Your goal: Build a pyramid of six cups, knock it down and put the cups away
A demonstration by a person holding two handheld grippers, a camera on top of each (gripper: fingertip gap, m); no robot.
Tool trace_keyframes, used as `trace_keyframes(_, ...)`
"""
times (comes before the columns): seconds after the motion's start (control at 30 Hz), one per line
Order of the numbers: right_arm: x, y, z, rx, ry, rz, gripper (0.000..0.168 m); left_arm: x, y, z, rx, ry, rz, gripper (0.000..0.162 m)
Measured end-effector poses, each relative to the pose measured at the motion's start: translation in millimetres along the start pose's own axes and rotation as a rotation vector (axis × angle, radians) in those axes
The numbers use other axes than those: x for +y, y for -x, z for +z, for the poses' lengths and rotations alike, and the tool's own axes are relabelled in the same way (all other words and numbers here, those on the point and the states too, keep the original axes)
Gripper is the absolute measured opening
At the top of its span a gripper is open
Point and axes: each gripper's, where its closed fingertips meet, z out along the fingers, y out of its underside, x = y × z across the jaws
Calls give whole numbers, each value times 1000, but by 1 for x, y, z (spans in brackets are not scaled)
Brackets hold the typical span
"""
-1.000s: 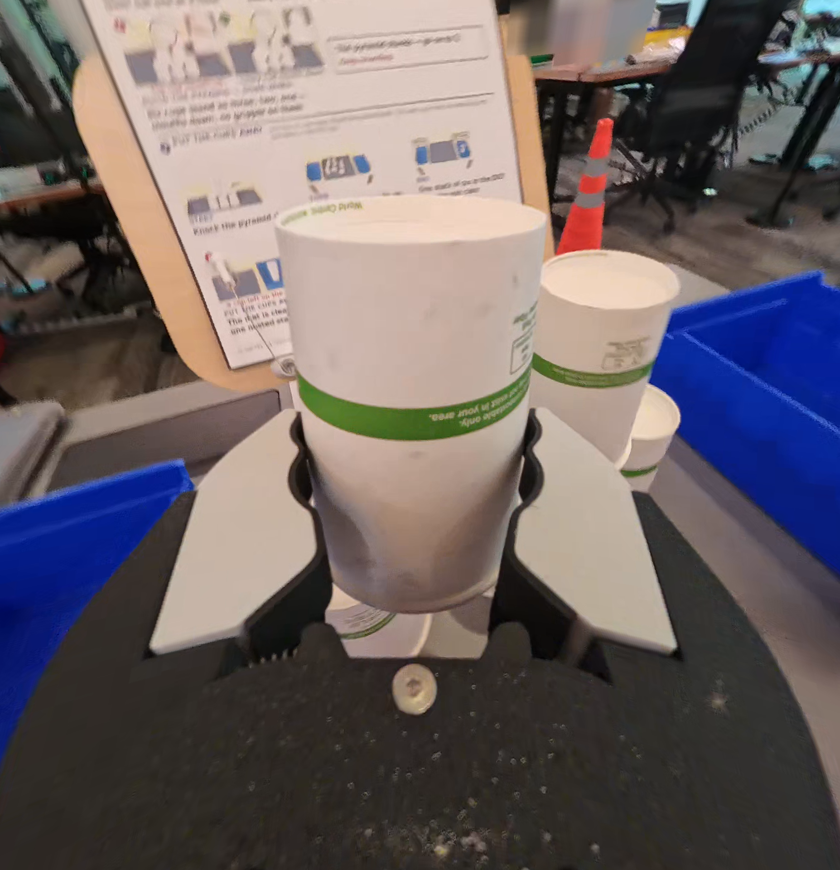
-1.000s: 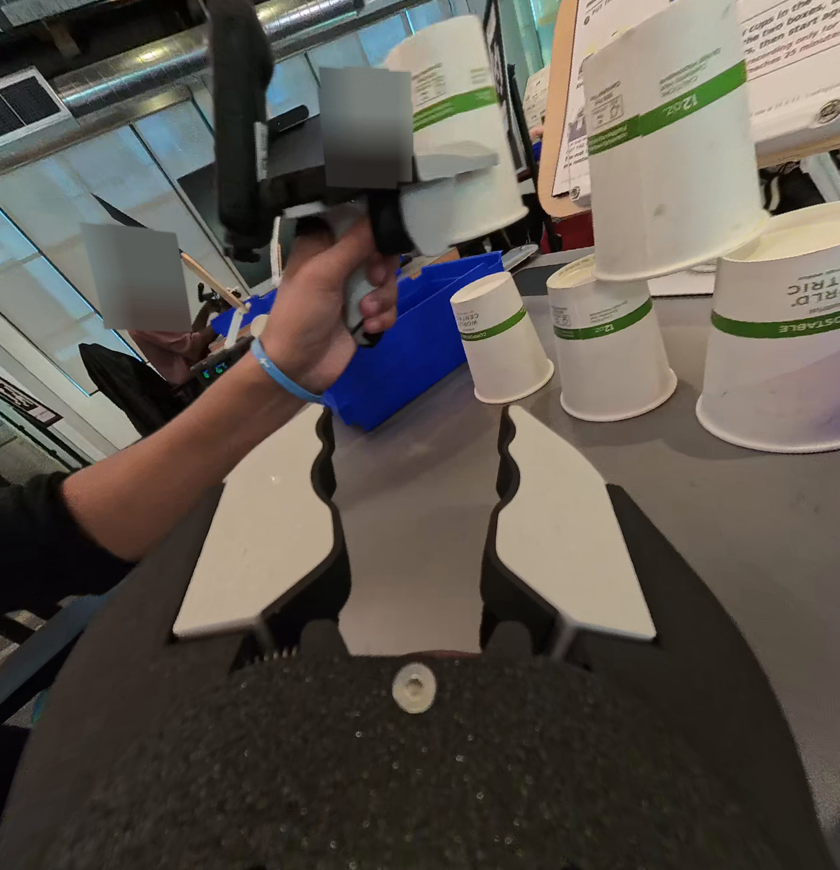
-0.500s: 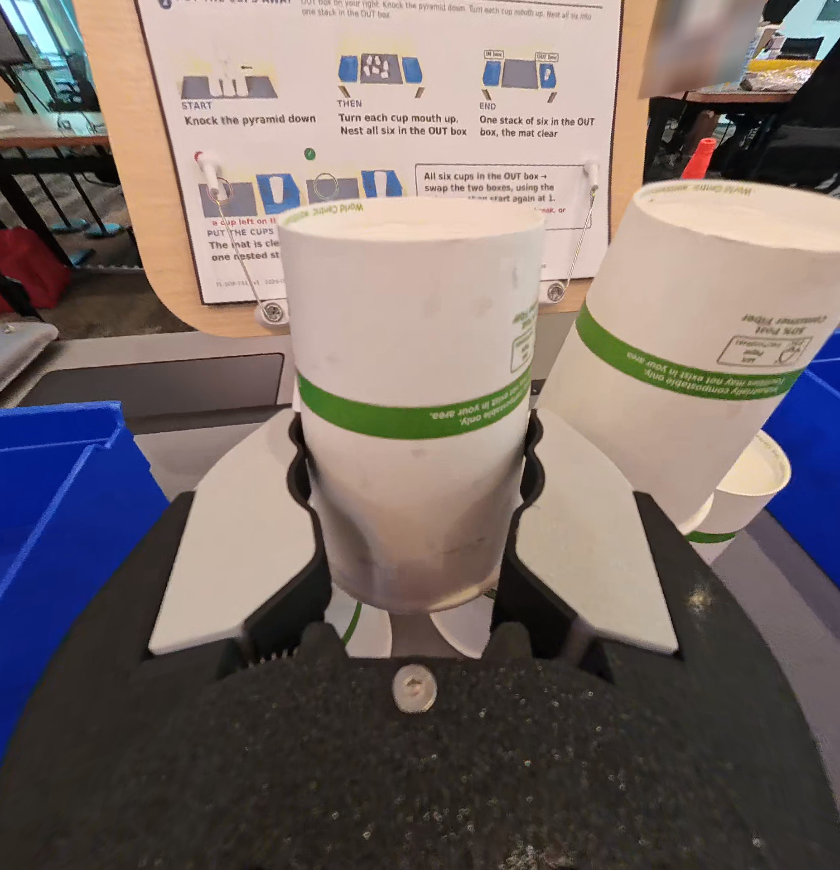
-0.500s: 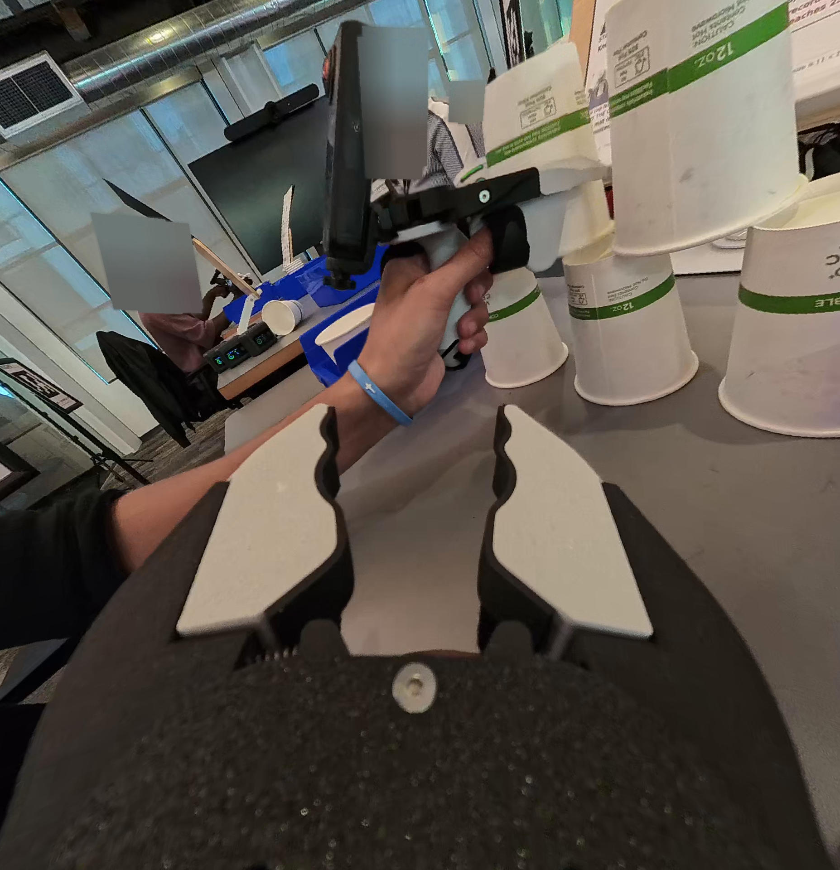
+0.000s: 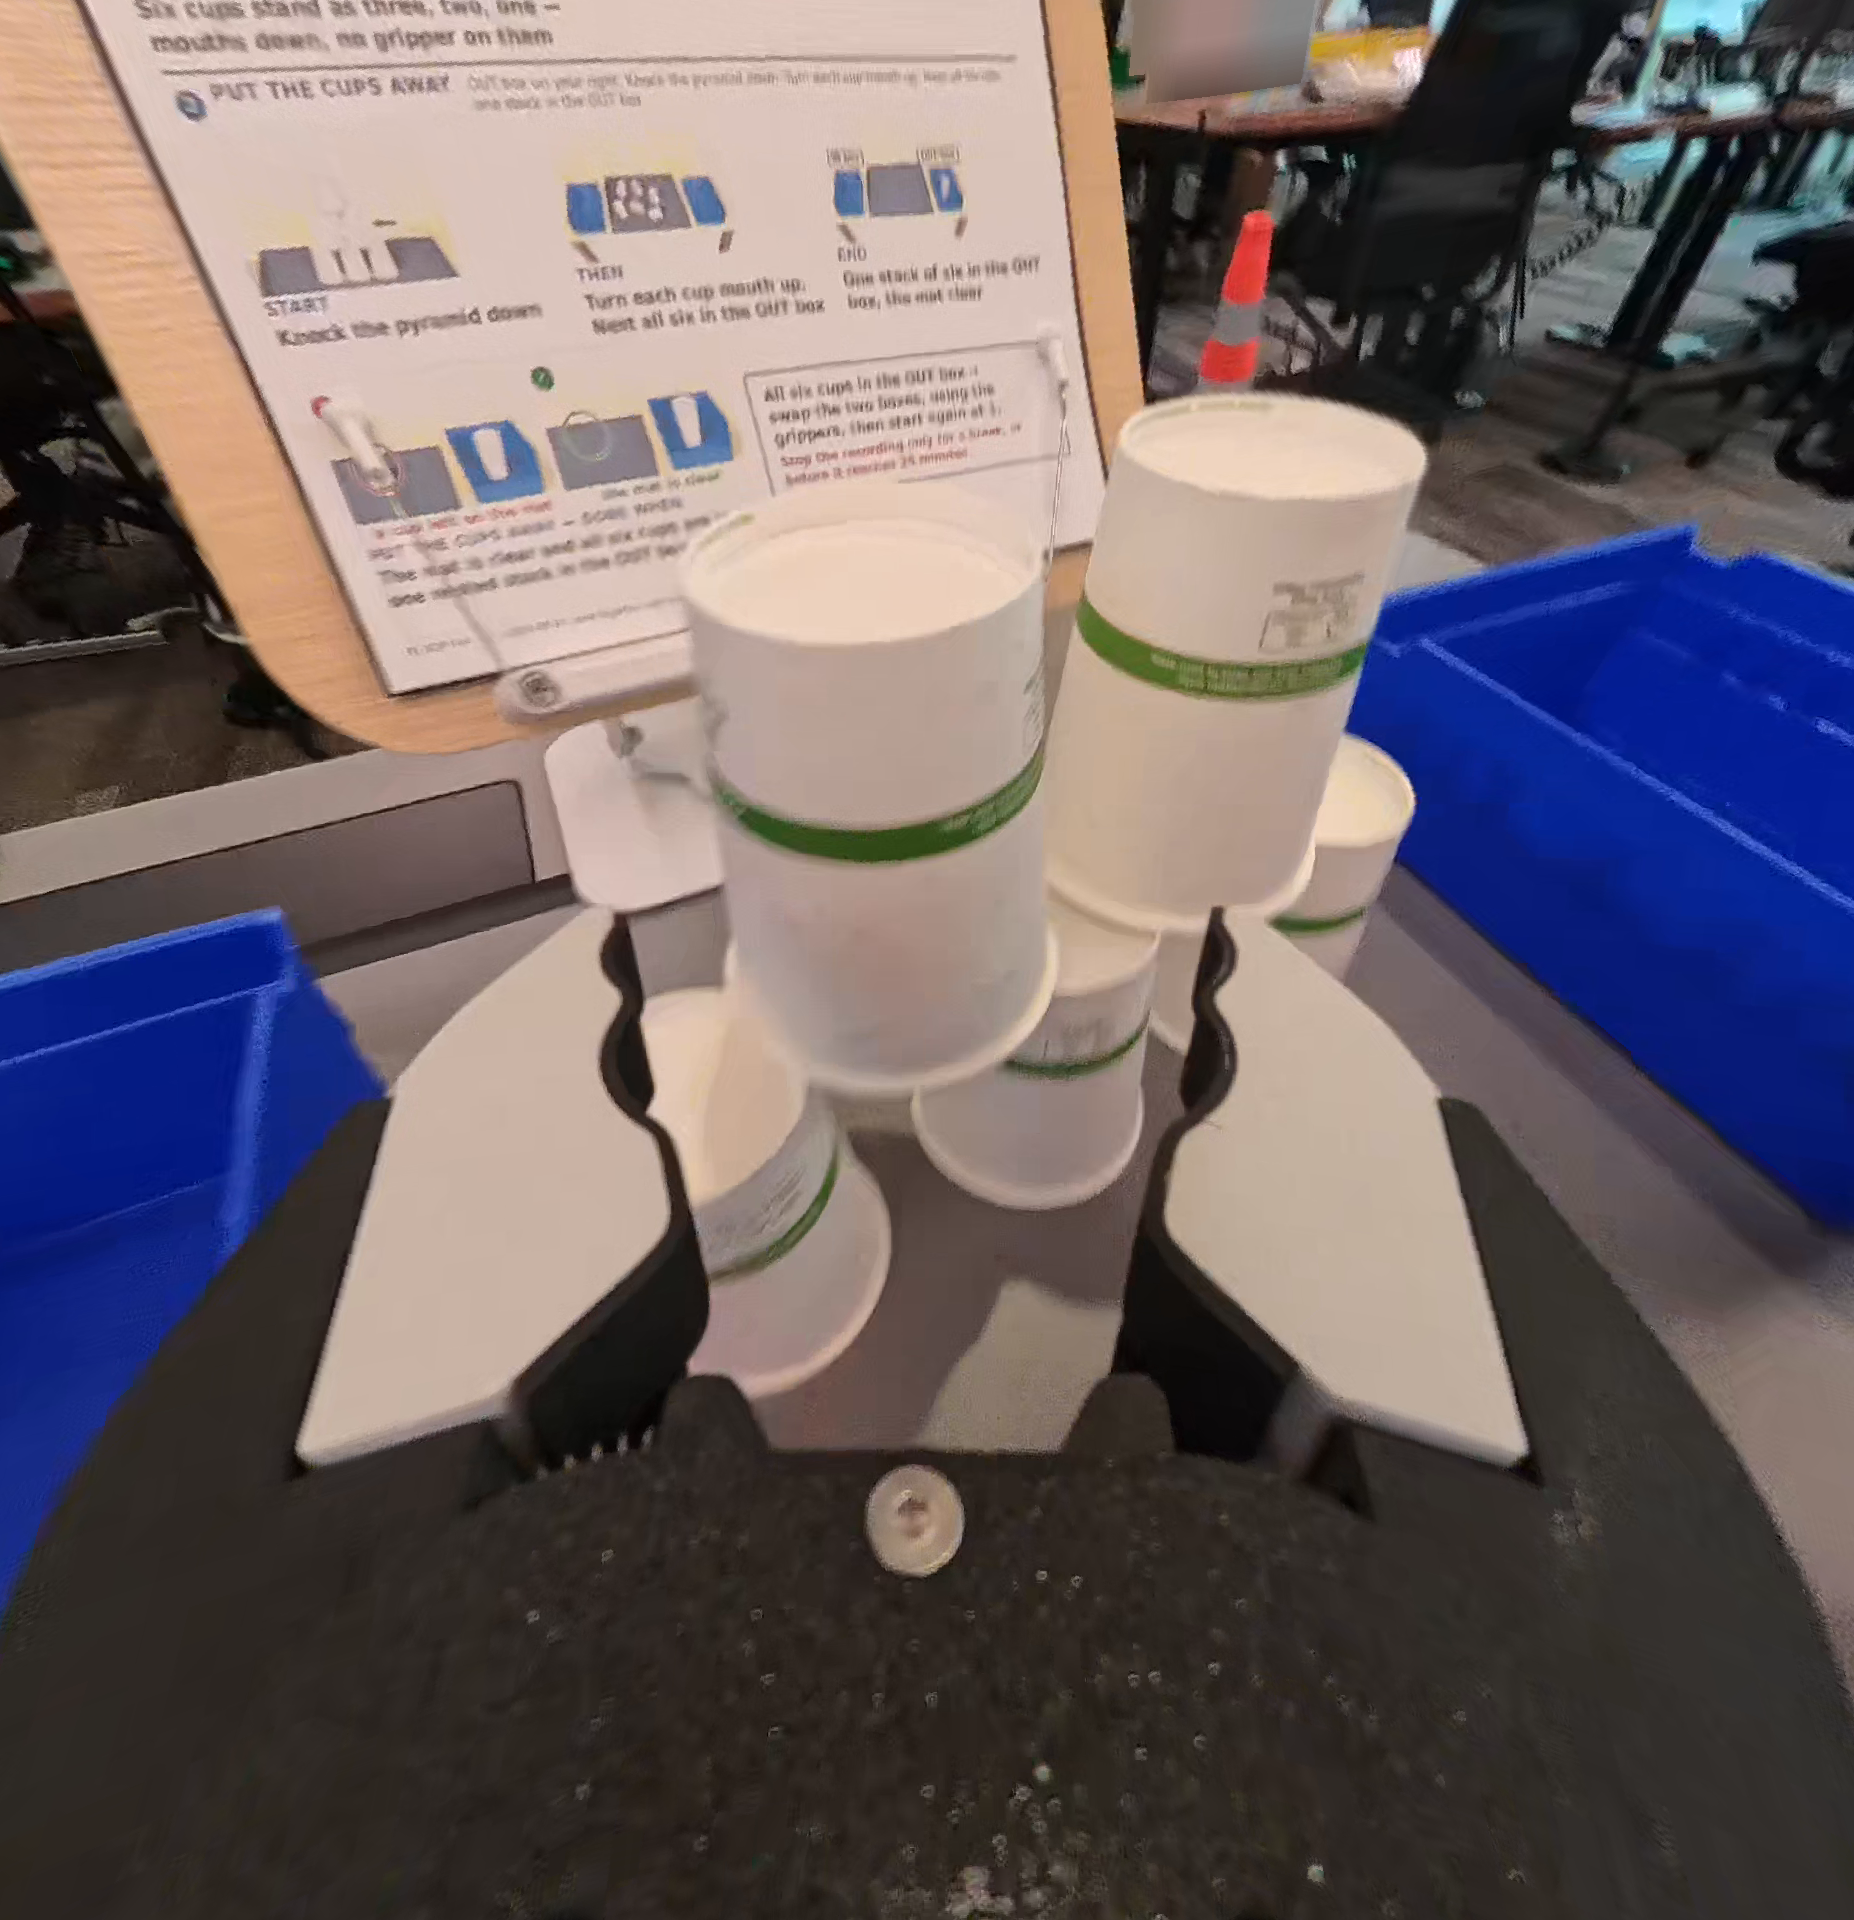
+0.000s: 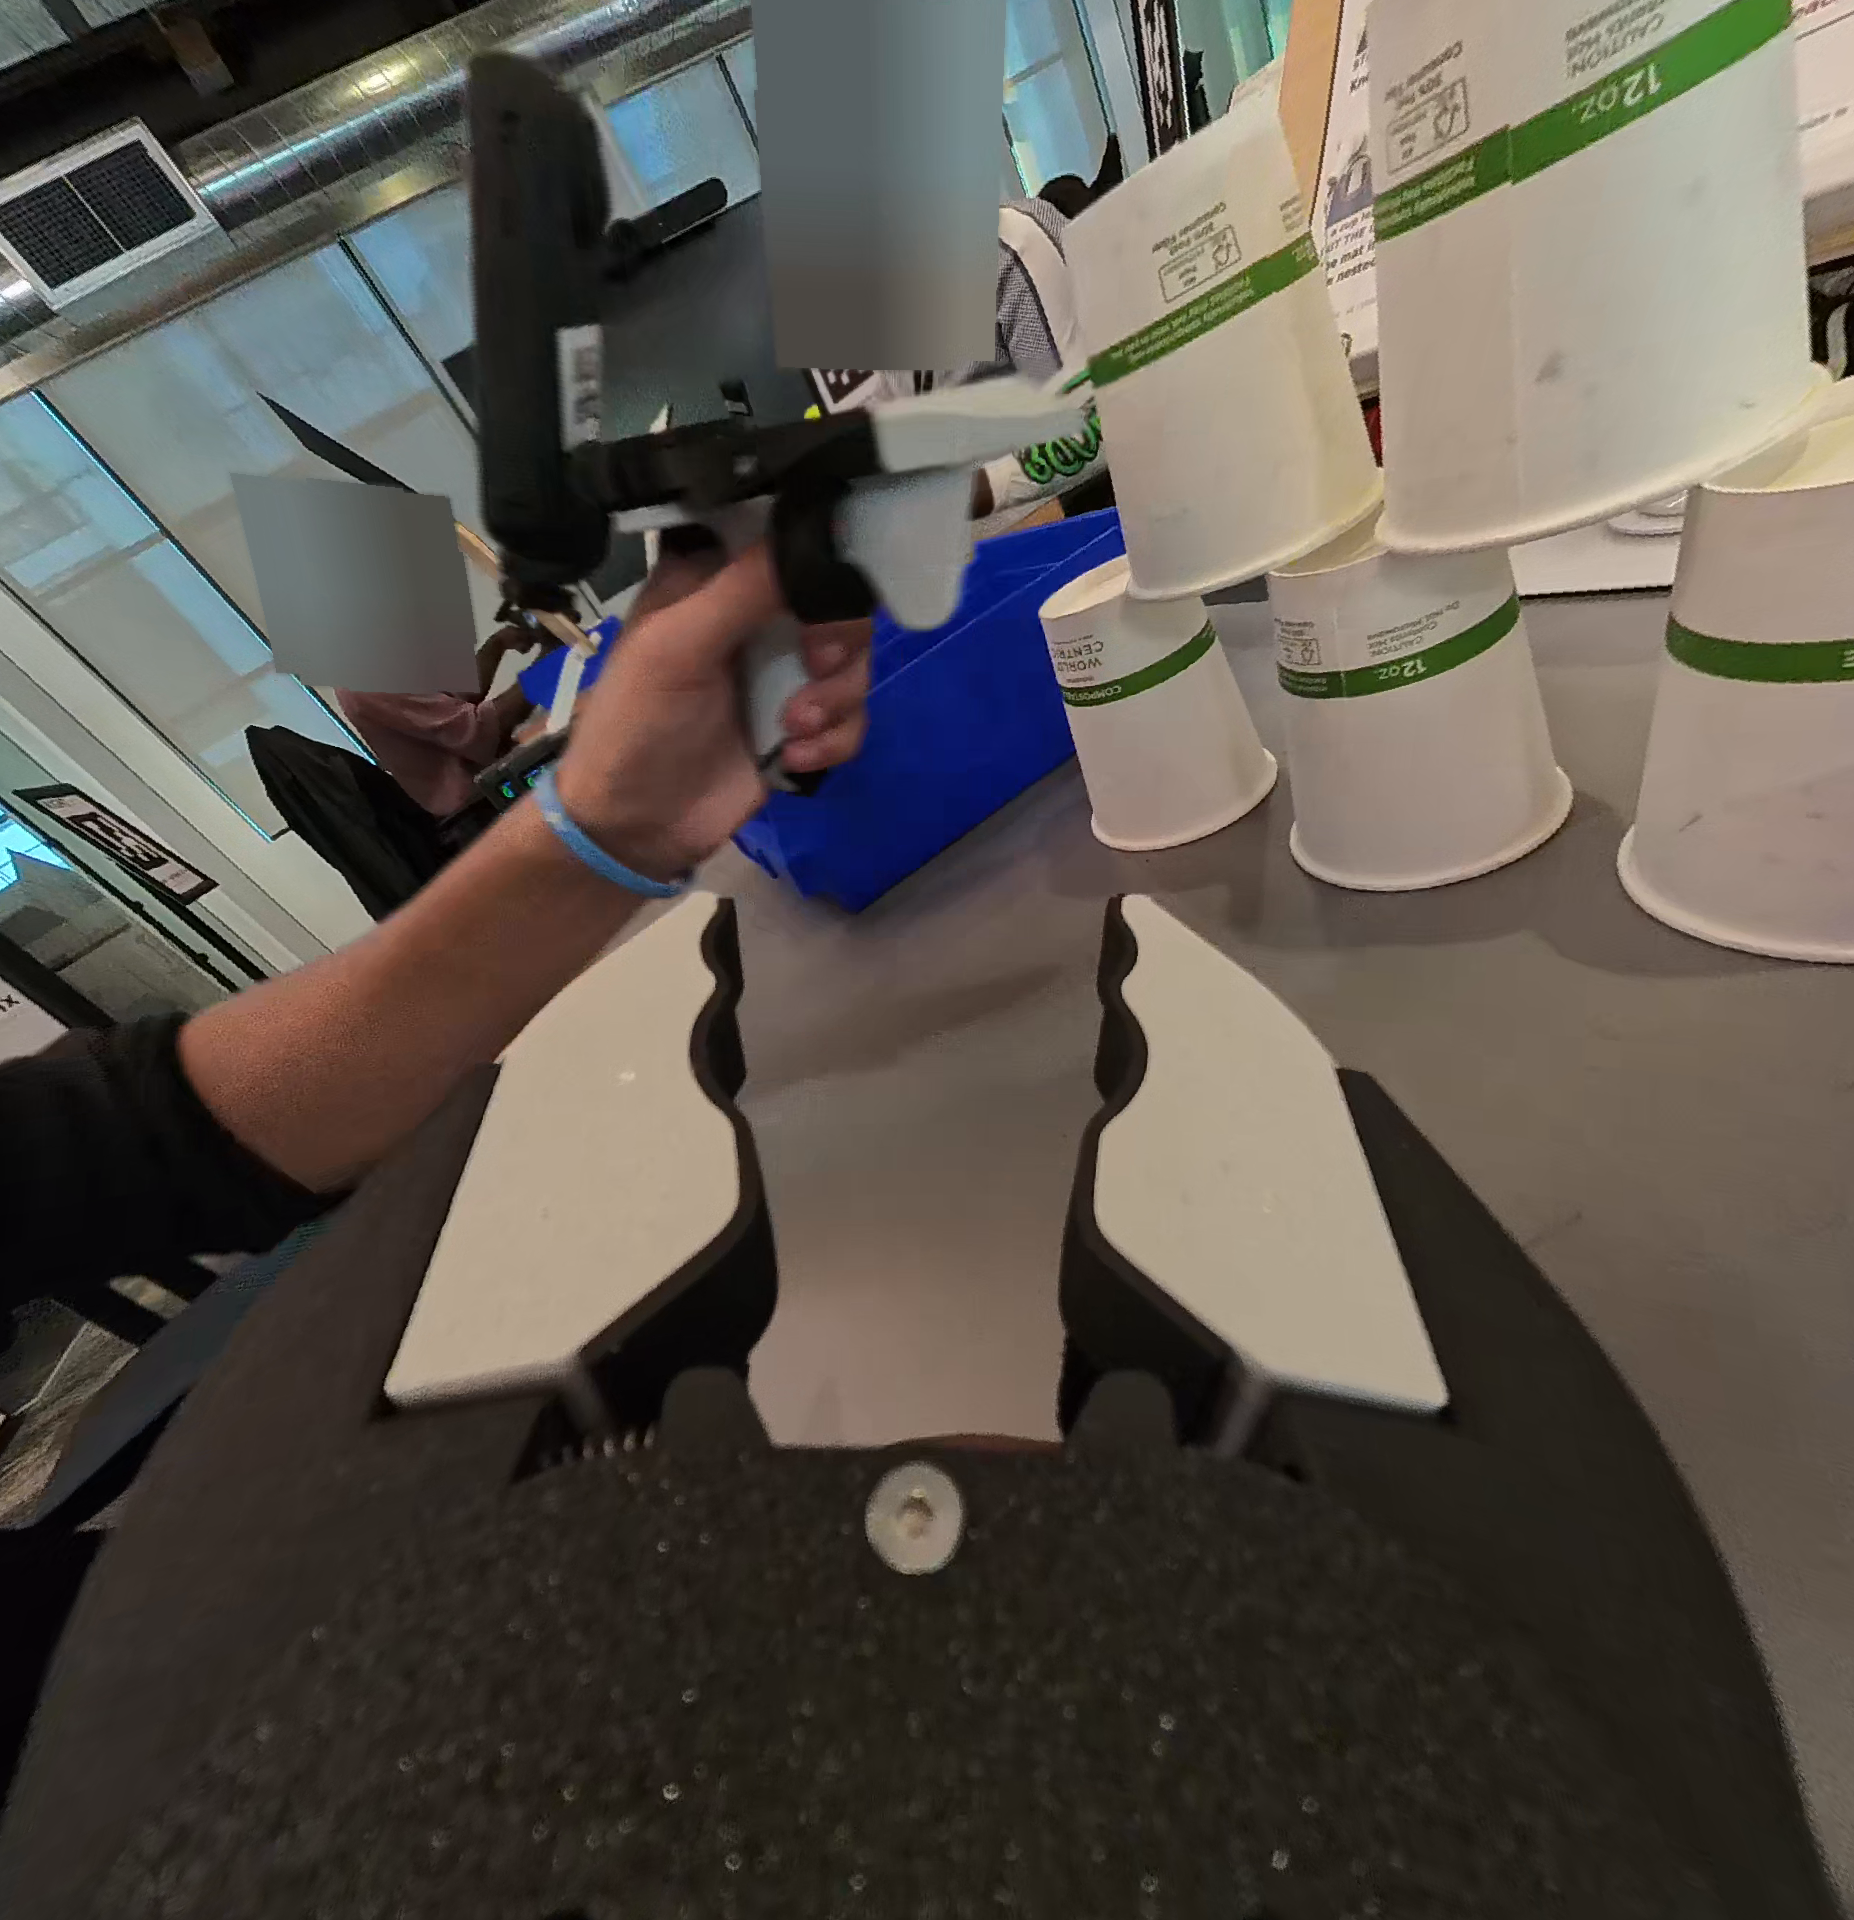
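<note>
Five white paper cups with green bands stand mouth down on the grey mat (image 6: 1318,1039). Three form a bottom row: left (image 5: 767,1184), middle (image 5: 1048,1112), right (image 5: 1354,842). Two sit on top of them: the left upper cup (image 5: 871,790), slightly tilted, and the right upper cup (image 5: 1235,665). My left gripper (image 5: 915,935) is open, its fingers wide on either side of the left upper cup and not touching it. In the right wrist view it (image 6: 964,426) sits beside that cup (image 6: 1214,384). My right gripper (image 6: 918,914) is open and empty, low over the mat.
A blue bin (image 5: 123,1143) stands at the left of the mat and another (image 5: 1629,831) at the right. A wooden board with an instruction sheet (image 5: 590,312) stands behind the cups. A person's hand (image 6: 674,748) holds the left gripper.
My left gripper has opened and let go of the cup, which now rests on the bottom row beside the other upper cup. My right gripper has stayed open and low.
</note>
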Motion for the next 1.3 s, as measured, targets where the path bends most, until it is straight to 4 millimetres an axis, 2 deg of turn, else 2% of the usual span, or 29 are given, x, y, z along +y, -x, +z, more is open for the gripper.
trace_keyframes(0.07,0,-1,1,7,2,-15,66,7,7,-31,78,78,28,96)
trace_keyframes(0.2,8,-2,4,-1,38,-16,66,36,5,-98,400,322,104,87)
trace_keyframes(0.27,10,-3,4,7,49,-31,66,57,23,-124,445,432,241,87)
trace_keyframes(0.3,10,-3,4,9,52,-38,66,65,37,-133,424,474,335,79)
trace_keyframes(0.37,10,-3,4,10,57,-45,66,76,62,-144,366,538,482,78)
trace_keyframes(0.47,11,-6,3,17,58,-36,65,92,83,-155,353,645,611,67)
trace_keyframes(0.7,13,-8,3,20,63,-27,65,139,116,-157,335,896,704,61)
trace_keyframes(0.77,13,-8,4,18,66,-22,65,142,120,-154,326,906,701,46)
trace_keyframes(0.8,14,-8,4,18,67,-19,65,142,119,-154,344,900,693,25)
trace_keyframes(0.83,14,-8,4,18,67,-16,64,140,119,-154,360,886,686,5)
trace_keyframes(0.97,13,-9,3,16,63,-5,64,132,134,-156,330,849,641,3)
trace_keyframes(1.03,12,-10,2,17,61,-4,64,118,145,-155,305,759,584,3)
trace_keyframes(1.13,8,-14,0,20,52,-11,64,74,150,-153,323,503,386,3)
trace_keyframes(1.23,-3,-17,-3,10,21,4,66,18,138,-157,402,177,198,3)
trace_keyframes(1.3,-15,-14,-2,-18,-7,8,67,-11,119,-162,480,-3,110,3)
